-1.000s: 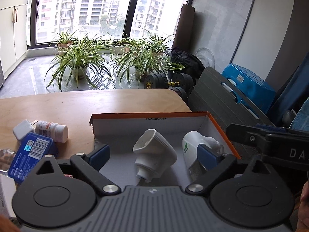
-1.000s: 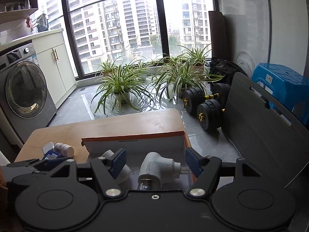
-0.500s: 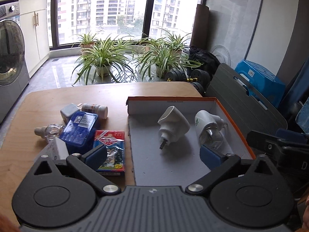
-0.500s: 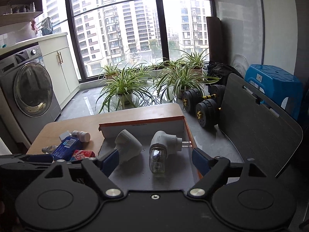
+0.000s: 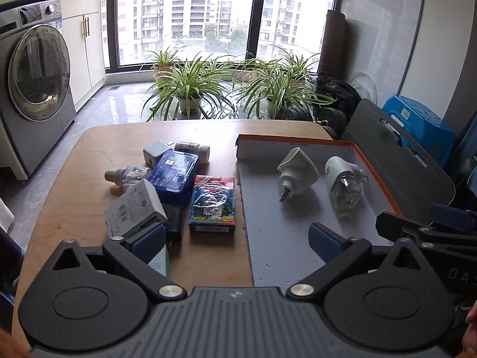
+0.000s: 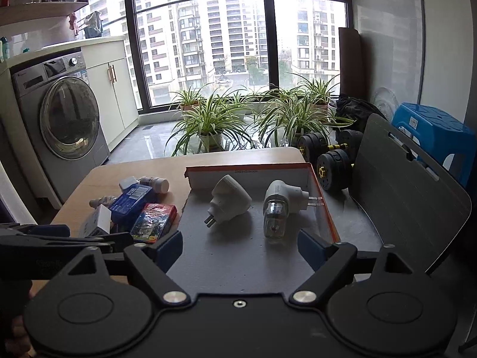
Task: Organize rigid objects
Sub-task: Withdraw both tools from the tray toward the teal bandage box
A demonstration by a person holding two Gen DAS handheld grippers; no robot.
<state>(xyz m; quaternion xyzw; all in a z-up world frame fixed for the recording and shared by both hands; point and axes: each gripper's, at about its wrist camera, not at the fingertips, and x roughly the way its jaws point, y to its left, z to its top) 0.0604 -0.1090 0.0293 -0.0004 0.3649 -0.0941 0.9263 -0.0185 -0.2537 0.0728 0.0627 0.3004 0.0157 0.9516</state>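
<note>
Both grippers have pulled back and up from the orange-rimmed box [image 5: 377, 173] within the last second, so the whole table [image 5: 89, 161] now shows. The left gripper [image 5: 237, 240] hangs wide and empty over the box's near-left edge; the right gripper [image 6: 240, 243] is equally wide and empty above the box's near end. Inside the box lie the white plug adapter [image 5: 296, 171] and, to its right, the plug-in vaporizer [image 5: 341, 183]. Left of the box wait a card pack [image 5: 213, 204], blue case [image 5: 174, 171], white carton [image 5: 135, 205], pill bottle [image 5: 192, 149] and more. Two items look placed; the pile comes next.
</note>
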